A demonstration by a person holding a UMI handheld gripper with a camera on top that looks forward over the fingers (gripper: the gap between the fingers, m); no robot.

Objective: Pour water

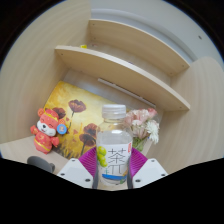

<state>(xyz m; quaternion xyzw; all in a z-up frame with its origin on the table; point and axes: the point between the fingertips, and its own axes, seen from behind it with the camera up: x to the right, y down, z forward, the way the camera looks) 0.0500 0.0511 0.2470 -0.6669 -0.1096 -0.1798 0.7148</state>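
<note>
Bottle (115,148) of tea, clear plastic with a white cap and a pale label carrying green characters, is standing upright between the two fingers of the gripper (116,172), filling the space just ahead of the camera. From the gripper view, the fingers (78,170) are reaching forward and level on either side of the bottle's lower half, their pale tips lying against its sides with no gap showing, so the gripper is clamping the bottle. The bottle's base is hidden below the fingers, so whether it is resting on anything cannot be told. A yellow-green patch is showing at the bottle's lower left, beside the left finger; what it is cannot be told.

Beyond the bottle, a small plush figure (45,128) in orange and red is sitting to the left, near a picture (82,108) of yellow sunflowers that is leaning against the wall. To the right of the bottle, a bunch of pale pink and cream flowers (146,125) is standing close behind it. Above all of this, two light wooden shelves (120,68) are running across the wall, one over the other, tilting in the view as the camera is tilted. The wall (35,85) behind is plain and light beige.
</note>
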